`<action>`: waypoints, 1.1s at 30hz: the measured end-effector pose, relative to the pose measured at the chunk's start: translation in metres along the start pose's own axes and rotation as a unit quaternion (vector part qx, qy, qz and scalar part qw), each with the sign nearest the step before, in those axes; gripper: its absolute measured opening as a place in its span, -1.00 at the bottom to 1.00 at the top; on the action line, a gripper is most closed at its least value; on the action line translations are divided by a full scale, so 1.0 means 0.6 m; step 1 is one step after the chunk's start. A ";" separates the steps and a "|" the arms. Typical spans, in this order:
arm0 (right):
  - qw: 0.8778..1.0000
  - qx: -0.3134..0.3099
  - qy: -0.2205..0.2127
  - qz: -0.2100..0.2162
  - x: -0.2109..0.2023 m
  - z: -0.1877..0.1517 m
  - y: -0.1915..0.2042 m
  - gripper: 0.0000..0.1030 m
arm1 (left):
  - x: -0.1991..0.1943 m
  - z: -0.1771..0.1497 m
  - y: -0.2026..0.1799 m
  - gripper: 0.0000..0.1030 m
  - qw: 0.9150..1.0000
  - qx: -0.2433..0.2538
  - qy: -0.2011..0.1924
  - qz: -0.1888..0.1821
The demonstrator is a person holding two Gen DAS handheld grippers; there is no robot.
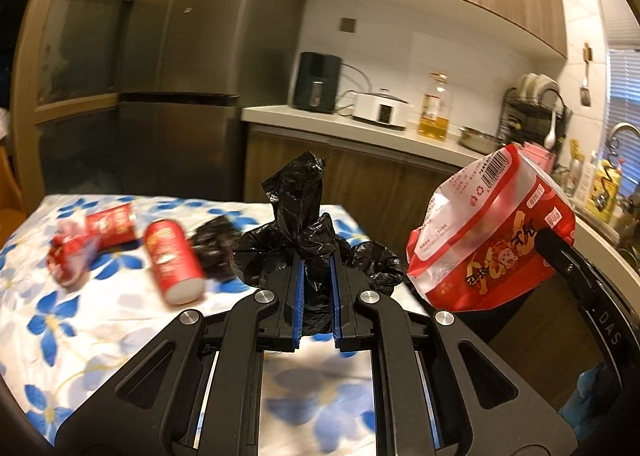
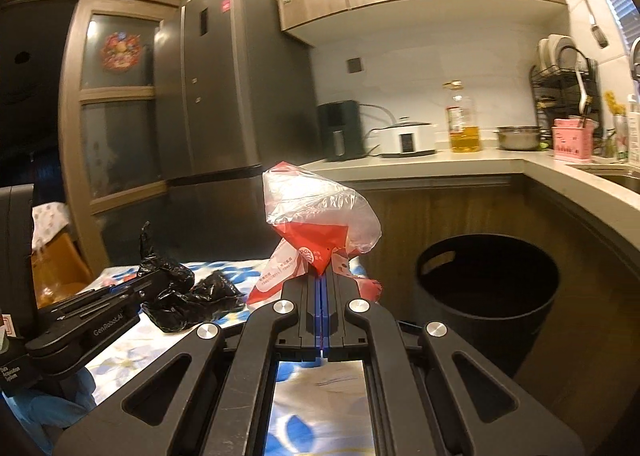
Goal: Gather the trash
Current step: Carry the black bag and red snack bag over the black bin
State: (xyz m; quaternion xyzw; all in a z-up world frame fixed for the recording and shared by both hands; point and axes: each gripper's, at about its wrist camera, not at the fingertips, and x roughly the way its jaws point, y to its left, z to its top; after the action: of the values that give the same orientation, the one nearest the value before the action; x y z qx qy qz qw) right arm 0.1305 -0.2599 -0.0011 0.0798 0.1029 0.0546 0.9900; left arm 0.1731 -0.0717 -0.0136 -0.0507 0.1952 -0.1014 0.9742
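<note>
On the far left of my left wrist view, a crumpled red wrapper (image 1: 70,256) lies on the table (image 1: 100,320), which wears a white cloth with blue flowers. Just beside it sits a small red packet (image 1: 110,225), and next to that a red can (image 1: 173,262) lies on its side, its pale end toward me. A loose black plastic scrap (image 1: 214,252) rests just past the can.

In the middle, my left gripper (image 1: 316,276) is clamped on a black trash bag (image 1: 298,216); the blue pads pinch its bunched neck, and the crinkled top stands up above the fingers. The jaws are nearly together, kept apart only by the plastic between them.

To the right of that, my right gripper (image 2: 322,288) has its jaws fully together, pinching the lower edge of a red and clear snack bag (image 2: 316,224). The bag rises above the fingertips, puffed and crumpled, and in the left view it shows a barcode near its top (image 1: 486,228).

Further right, a round black bin (image 2: 486,296) stands on the floor beside the table, below the kitchen counter (image 2: 460,166). Its mouth is open upward, and I cannot tell whether anything lies inside.
</note>
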 end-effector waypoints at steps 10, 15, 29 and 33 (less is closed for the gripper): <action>0.998 0.008 -0.024 -0.055 -0.022 0.016 -0.076 -0.98 | 0.041 0.015 -0.100 -0.80 0.998 0.033 -0.003 -0.049; 0.996 0.015 -0.036 -0.085 -0.029 0.028 -0.120 -0.98 | 0.057 0.026 -0.147 -0.80 0.996 0.047 -0.010 -0.068; 0.988 0.029 -0.047 -0.141 -0.021 0.045 -0.208 -0.98 | 0.105 0.054 -0.258 -0.80 0.990 0.078 -0.030 -0.117; 0.987 0.033 -0.045 -0.151 -0.014 0.046 -0.224 -0.98 | 0.125 0.056 -0.281 -0.80 0.989 0.081 -0.026 -0.125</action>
State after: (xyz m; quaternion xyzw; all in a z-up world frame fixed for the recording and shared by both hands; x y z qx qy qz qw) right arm 0.1405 -0.3972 0.0046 0.0983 0.0708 -0.1026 0.9873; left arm 0.2238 -0.2503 0.0126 0.0019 0.1530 -0.2364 0.9595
